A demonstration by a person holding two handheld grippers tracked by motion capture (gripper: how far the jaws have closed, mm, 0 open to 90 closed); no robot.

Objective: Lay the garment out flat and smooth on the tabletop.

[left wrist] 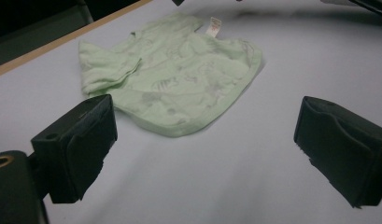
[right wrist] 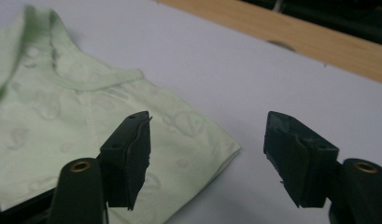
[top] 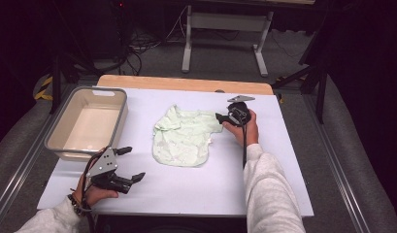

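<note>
The pale green shirt [top: 182, 137] lay partly folded mid-tabletop [top: 264, 184]. Both the left gripper [top: 130, 164] and right gripper [top: 220, 116] stood wide and empty; more folding seemingly remained.

Overhead view faces forward-down; tongs views close — all share garment [top: 183, 137].

Bare surface [top: 186, 189] lies open between the left claw [top: 130, 164] and the shirt [top: 184, 137] ahead of it. A tub [top: 119, 119] stands close beside that claw. The right claw [top: 220, 116] sits at the shirt's edge, with open surface on its far side.
</note>
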